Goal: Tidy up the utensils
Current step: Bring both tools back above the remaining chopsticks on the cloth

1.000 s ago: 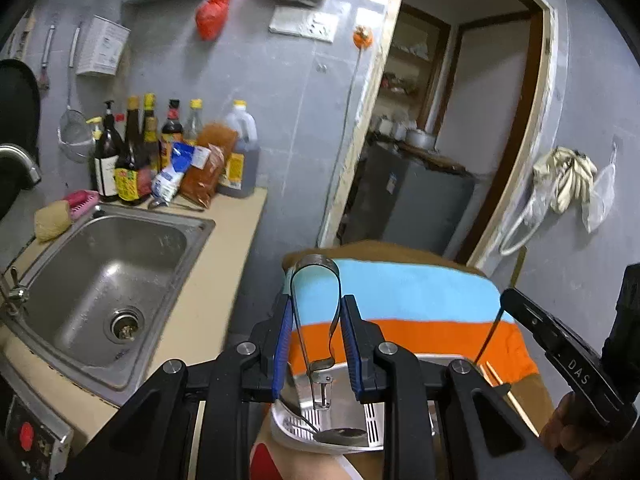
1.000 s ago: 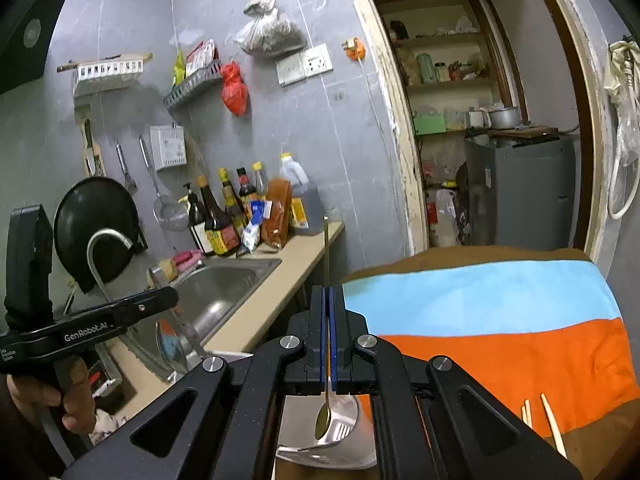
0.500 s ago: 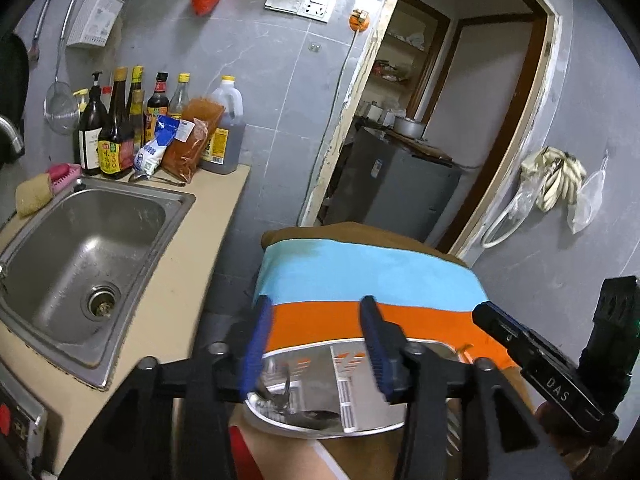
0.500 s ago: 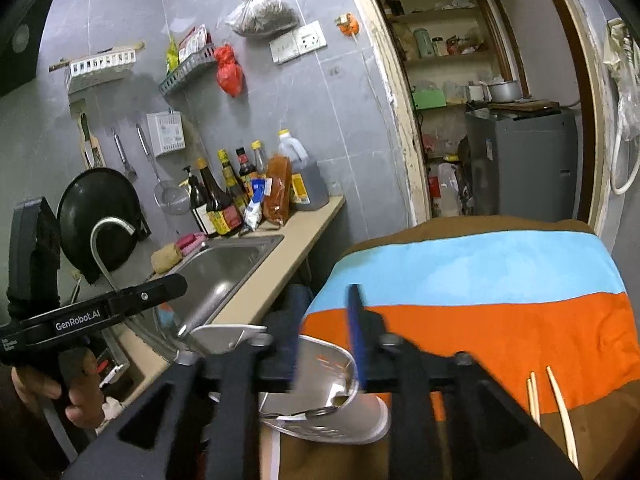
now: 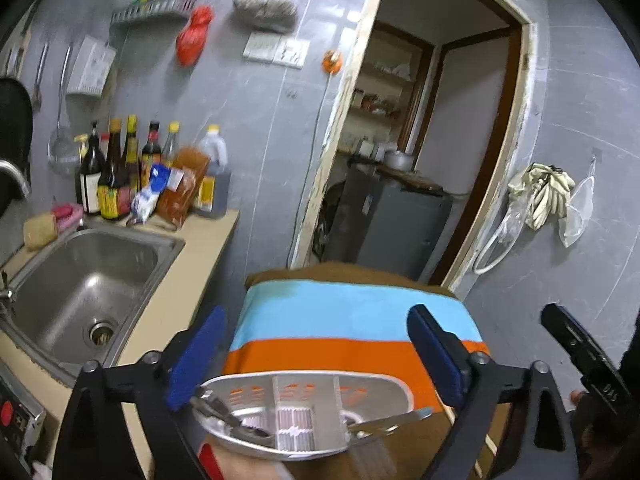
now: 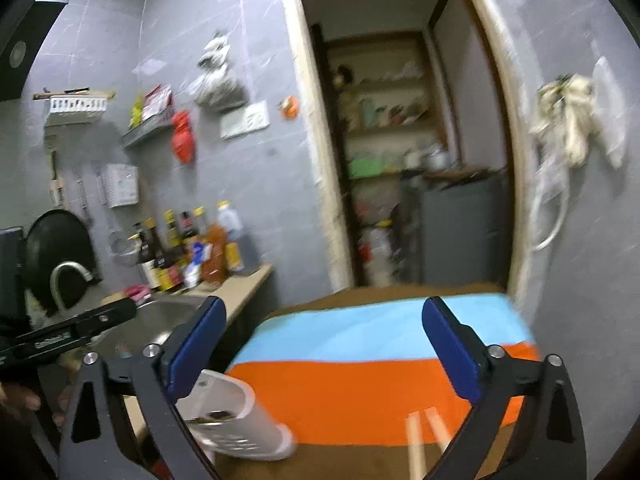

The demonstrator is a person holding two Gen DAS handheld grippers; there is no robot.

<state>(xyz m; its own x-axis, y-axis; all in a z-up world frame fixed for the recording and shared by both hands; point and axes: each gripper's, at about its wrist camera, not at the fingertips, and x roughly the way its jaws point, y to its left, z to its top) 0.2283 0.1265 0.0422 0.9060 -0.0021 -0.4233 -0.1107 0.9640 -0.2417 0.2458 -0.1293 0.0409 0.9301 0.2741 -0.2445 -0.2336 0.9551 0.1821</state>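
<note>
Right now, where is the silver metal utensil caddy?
In the left wrist view the silver metal utensil caddy sits low and centre, below the open left gripper, on the near edge of the striped cloth.

Utensils (image 5: 240,420) inside white caddy (image 5: 304,412)

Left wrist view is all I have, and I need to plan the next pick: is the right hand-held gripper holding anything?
Observer: No. The right hand-held gripper is empty, with its jaws wide apart.
Operator: Any loose utensils near it?
Observer: Yes. Two pale chopsticks lie on the striped cloth, low in the right wrist view and between the open jaws. They are blurred, so I cannot tell exactly how they lie.
</note>
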